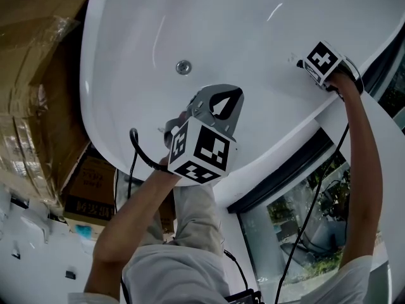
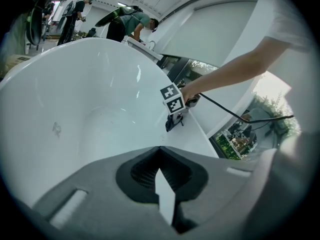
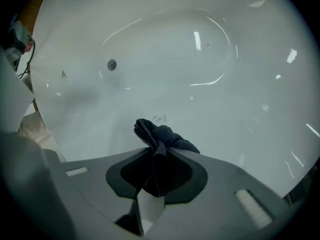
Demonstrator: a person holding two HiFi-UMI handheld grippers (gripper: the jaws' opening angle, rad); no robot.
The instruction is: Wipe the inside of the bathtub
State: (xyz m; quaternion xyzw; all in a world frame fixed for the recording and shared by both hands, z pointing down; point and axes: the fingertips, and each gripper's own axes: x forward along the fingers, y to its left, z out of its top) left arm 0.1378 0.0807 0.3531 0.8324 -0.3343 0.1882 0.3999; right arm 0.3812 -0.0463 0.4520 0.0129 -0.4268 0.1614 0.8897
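At the far left of the head view, plastic-wrapped cardboard boxes [image 1: 35,87] stand beside the white bathtub [image 1: 253,37], whose basin fills the upper middle of that view. Its 1 round metal drain [image 1: 183,67] sits on the tub floor, toward the left end. Just right of the drain and nearer the person, the left gripper [image 1: 218,106] hangs over the tub's near rim with a black cable [image 1: 140,152] looping from its handle. Its own view shows its 2 jaws brought together at the tips with nothing between them [image 2: 159,151], pointing across the basin. Further right, the right gripper [image 1: 310,65] reaches to the tub's right-hand wall, close under the rim, at the end of an outstretched arm. Its jaws are clamped on a dark cloth [image 3: 162,136], which bunches out past the tips toward the white surface. In the left gripper view the cloth [image 2: 171,123] appears to lie against the sloped wall below the marker cube. At the far right, beyond the rim, a dark-framed window [image 1: 297,214] shows green plants outside.
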